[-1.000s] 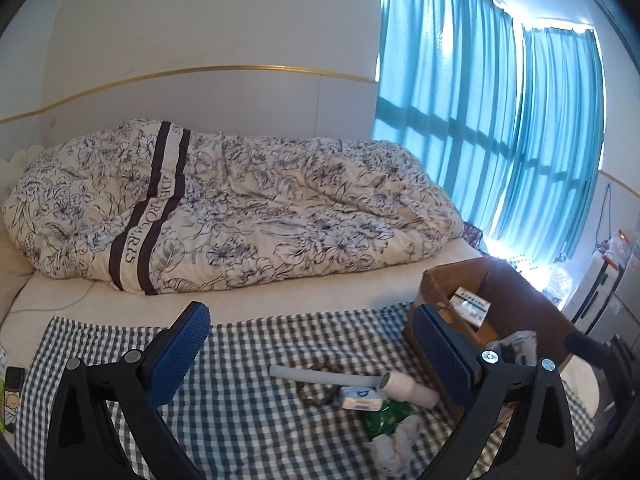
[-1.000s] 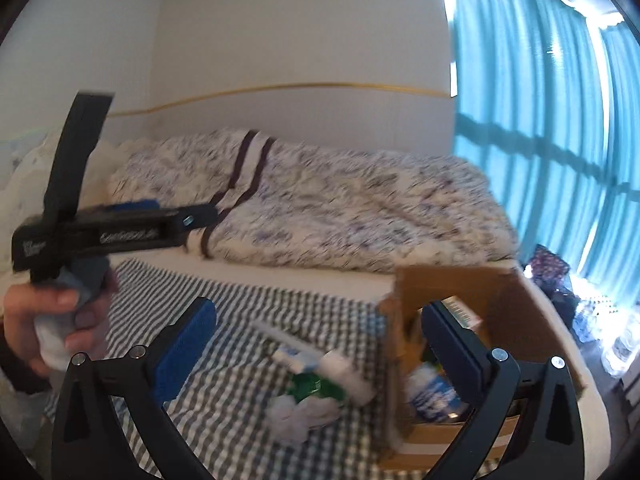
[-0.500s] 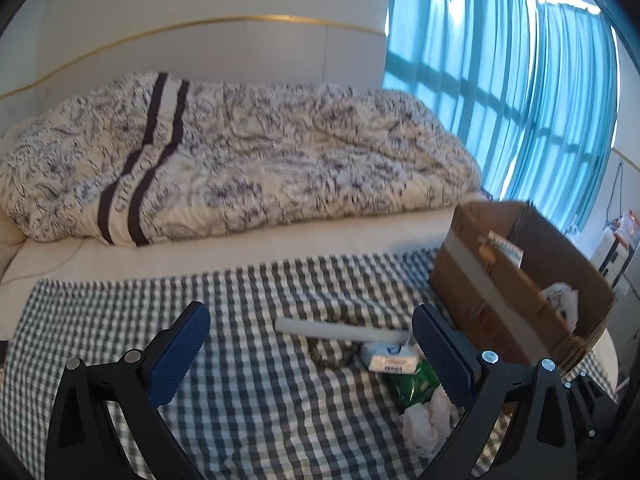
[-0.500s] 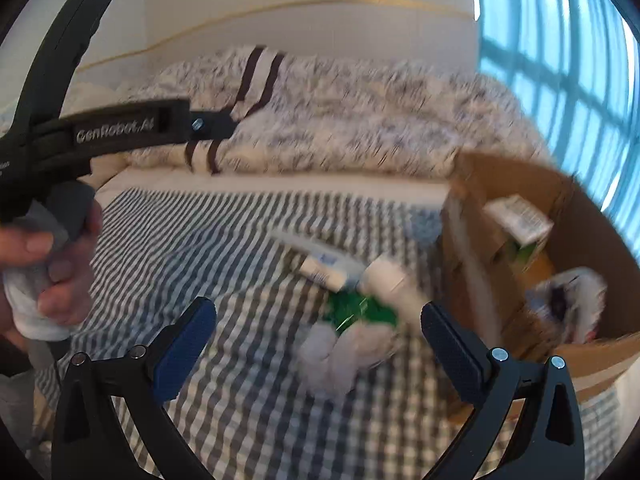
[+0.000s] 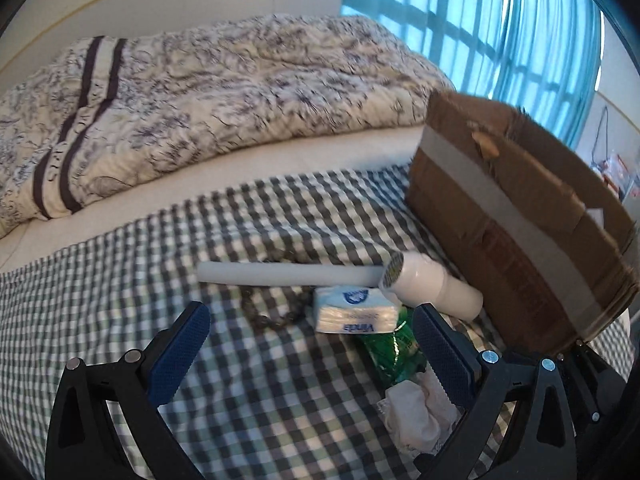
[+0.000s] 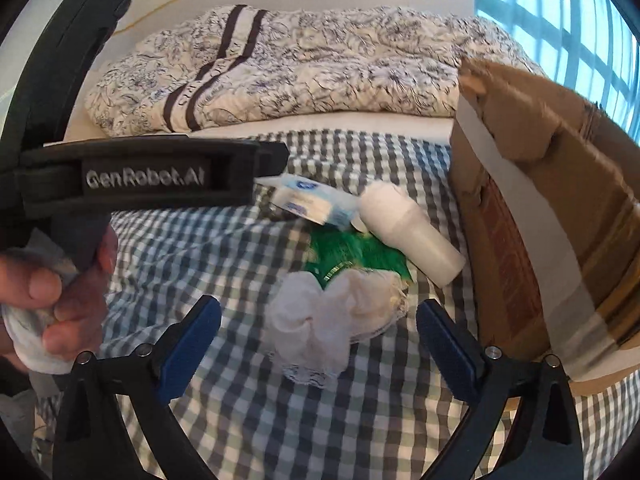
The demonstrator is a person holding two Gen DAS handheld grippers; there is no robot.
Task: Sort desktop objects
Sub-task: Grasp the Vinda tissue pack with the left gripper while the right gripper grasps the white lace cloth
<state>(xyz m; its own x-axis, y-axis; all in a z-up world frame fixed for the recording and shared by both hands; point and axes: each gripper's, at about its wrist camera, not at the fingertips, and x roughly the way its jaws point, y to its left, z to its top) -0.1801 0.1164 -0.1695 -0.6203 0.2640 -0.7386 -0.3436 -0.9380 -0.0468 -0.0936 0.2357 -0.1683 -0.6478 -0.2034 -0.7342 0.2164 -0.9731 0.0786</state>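
The right gripper, jaws wide and just starting to close, frames the white cloth, the left gripper wide and empty; next, pinch it and carry it to the box beyond.

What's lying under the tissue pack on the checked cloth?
Under the tissue pack show a green wrapper's edge and a dark chain; anything beneath its middle is covered.

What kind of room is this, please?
Most likely a bedroom: a bed with a rumpled floral duvet, blue curtains over a bright window, and a checked cloth spread on the mattress as a worktop.
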